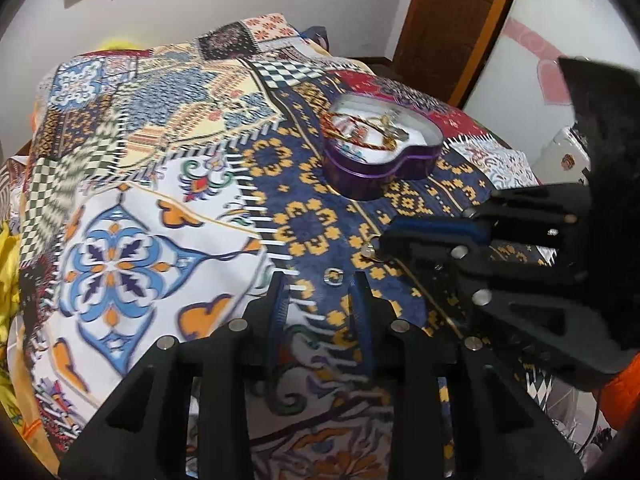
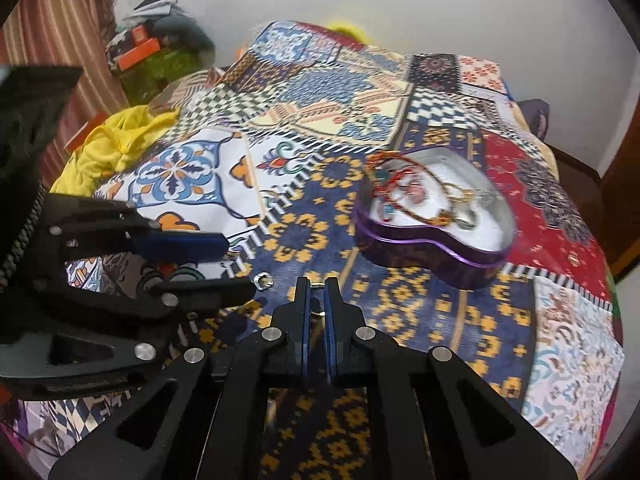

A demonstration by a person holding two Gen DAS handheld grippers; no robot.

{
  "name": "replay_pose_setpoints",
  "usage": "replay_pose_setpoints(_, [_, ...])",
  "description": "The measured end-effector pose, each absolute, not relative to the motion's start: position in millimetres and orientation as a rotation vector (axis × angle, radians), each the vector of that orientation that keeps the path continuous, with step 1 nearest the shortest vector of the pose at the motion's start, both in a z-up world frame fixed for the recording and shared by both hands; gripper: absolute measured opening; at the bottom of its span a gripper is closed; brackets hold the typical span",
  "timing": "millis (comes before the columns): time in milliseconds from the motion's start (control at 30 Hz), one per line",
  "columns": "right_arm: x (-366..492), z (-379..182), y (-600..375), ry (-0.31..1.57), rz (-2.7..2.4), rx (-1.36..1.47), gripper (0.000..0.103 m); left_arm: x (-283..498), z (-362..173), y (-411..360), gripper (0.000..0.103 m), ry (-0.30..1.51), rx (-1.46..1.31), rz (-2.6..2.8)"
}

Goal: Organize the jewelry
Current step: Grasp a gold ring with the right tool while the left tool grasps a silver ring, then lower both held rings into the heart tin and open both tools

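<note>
Pinching a small gold-coloured ring [image 2: 319, 313], the right gripper [image 2: 316, 284] has its blue-padded fingers closed on it low over the bedspread; the ring's loop peeks out at the tips. From the left wrist view the same piece shows at the right gripper's tip [image 1: 370, 249]. The left gripper [image 1: 320, 284] hovers with fingers apart, a small silver ring [image 1: 333, 275] lying on the cloth between its tips.

Doing it well, as I judge: keep the pinch firm, lift straight, carry far-right to the purple heart-shaped tin [image 2: 434, 216], release low over its white lining. Tiny ring, could slip or snag fabric. The tin, lid off, already holds a red-and-gold cord bracelet [image 2: 404, 188] and some earrings.

Surface: a patchwork-print bedspread [image 1: 160, 184], soft, slightly rumpled. Yellow cloth [image 2: 116, 148] bunched at far left, white wall behind, wooden door frame [image 1: 452, 28] far right.
</note>
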State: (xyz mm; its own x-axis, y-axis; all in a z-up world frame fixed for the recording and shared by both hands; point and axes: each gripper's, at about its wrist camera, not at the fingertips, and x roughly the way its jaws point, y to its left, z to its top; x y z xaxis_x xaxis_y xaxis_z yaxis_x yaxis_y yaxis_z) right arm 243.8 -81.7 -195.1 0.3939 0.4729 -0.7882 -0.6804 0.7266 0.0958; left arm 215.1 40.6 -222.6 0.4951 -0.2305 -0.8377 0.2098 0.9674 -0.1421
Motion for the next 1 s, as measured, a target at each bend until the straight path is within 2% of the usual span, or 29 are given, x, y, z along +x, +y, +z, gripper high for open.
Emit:
replay_pose_setpoints(200, [245,-188,-100,0.885,0.708,-0.233,0.006,218,-230,27,0.030,0.995,0.036,-0.248])
replay_pose_setpoints(333, [245,-186,-102,0.882,0.709,-0.232,0.006,222,-233,28,0.008,0.993,0.037,-0.237])
replay_pose_setpoints(433, [246,-188,-99,0.918,0.719,-0.217,0.009,223,-231,33,0.008,0.992,0.020,-0.237])
replay_pose_setpoints(533, [247,-193,-95,0.956,0.733,-0.212,0.022,218,-226,39,0.007,0.973,0.008,-0.221])
replay_pose_setpoints(567, [247,-195,-91,0.957,0.735,-0.223,0.023,216,-224,41,0.007,0.966,0.000,-0.218])
replay_pose_setpoints(933, [244,-208,-65,0.924,0.725,-0.360,0.023,203,-200,58,0.007,0.901,-0.027,-0.207])
replay_pose_setpoints(967, [245,-208,-65,0.925,0.729,-0.352,0.017,202,-199,58,0.008,0.899,-0.028,-0.206])
replay_pose_setpoints(1000, [247,-208,-66,0.928,0.733,-0.342,0.015,203,-199,58,0.008,0.897,-0.030,-0.207])
